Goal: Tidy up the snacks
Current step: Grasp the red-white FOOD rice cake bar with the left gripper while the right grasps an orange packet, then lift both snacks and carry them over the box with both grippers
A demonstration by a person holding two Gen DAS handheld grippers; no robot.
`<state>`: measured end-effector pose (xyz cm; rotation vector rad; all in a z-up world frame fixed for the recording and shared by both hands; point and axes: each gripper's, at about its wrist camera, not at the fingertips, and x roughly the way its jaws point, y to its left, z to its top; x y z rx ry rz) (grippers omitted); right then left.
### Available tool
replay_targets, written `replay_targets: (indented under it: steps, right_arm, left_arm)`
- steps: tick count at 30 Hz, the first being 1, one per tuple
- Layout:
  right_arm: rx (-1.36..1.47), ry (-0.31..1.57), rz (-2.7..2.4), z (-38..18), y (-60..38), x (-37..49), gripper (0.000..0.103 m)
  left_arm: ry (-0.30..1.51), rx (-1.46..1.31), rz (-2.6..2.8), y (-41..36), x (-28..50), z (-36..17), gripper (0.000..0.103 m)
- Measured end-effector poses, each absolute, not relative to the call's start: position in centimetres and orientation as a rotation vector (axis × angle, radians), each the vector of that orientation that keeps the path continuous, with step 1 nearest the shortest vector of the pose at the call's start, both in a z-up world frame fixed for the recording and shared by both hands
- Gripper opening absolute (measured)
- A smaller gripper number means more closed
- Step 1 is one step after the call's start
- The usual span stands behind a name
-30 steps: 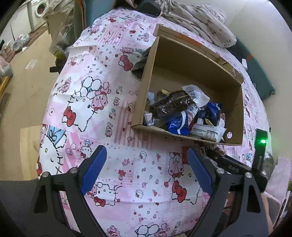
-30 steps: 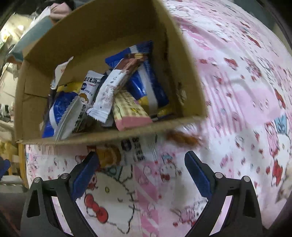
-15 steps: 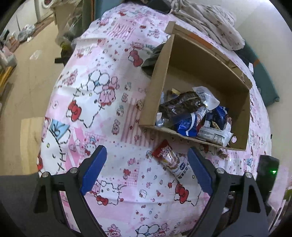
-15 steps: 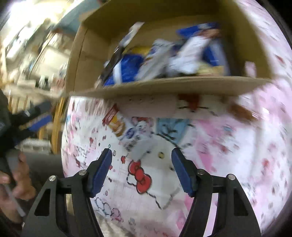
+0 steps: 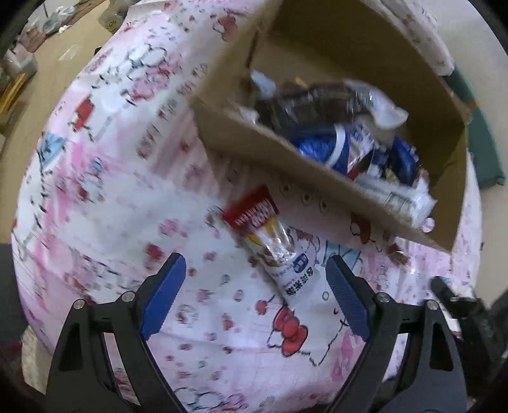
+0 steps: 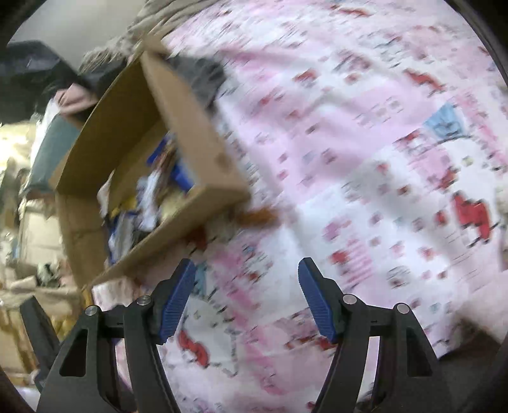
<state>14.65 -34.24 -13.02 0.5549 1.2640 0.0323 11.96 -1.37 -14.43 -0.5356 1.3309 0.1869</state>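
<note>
A long snack packet (image 5: 273, 251), red at one end and white at the other, lies on the pink cartoon-print cloth (image 5: 104, 178) just outside the cardboard box (image 5: 285, 165). My left gripper (image 5: 255, 295) hangs open right above the packet's white end, touching nothing. The box holds several snack packs (image 5: 333, 149), blue, brown and white. In the blurred right wrist view the box (image 6: 197, 133) is at the left. A small brown snack (image 6: 257, 216) lies at its near corner. My right gripper (image 6: 247, 298) is open over bare cloth, nothing between its fingers.
A small brown snack (image 5: 397, 254) lies by the box's right corner. A black device (image 5: 460, 305) sticks in at the lower right. Crumpled bedding (image 6: 152, 19) and dark clothing lie behind the box. The cloth's left edge drops to the floor (image 5: 47, 57).
My left gripper dropped toward the cloth, closing in on the red-white packet. My right gripper's jaws narrowed; it rolled and swung right, and the packet left its view.
</note>
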Motion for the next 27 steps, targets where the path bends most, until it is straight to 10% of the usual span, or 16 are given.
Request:
replay_targets:
  steps: [10, 11, 13, 17, 27]
  right_arm:
    - [0.219, 1.276, 0.027, -15.8, -29.7, 18.4, 0.080]
    - [0.204, 1.278, 0.036, -16.2, -29.3, 18.5, 0.084]
    - [0.145, 1.279, 0.031, -17.0, -28.3, 19.2, 0.085]
    - [0.040, 1.269, 0.032, -18.8, -27.1, 20.4, 0.085]
    - [0.014, 1.245, 0.099, -17.6, -27.1, 19.4, 0.045]
  left_arm:
    - [1.369, -0.318, 0.237, -4.7, 13.8, -17.3, 0.086]
    - [1.370, -0.298, 0.230, -4.9, 13.8, -17.3, 0.082]
    - [1.380, -0.201, 0.221, -5.6, 13.8, -17.2, 0.041]
    - [1.393, -0.193, 0.123, -5.8, 13.3, -16.8, 0.027]
    - [1.400, -0.283, 0.052, -2.0, 11.0, -13.2, 0.026]
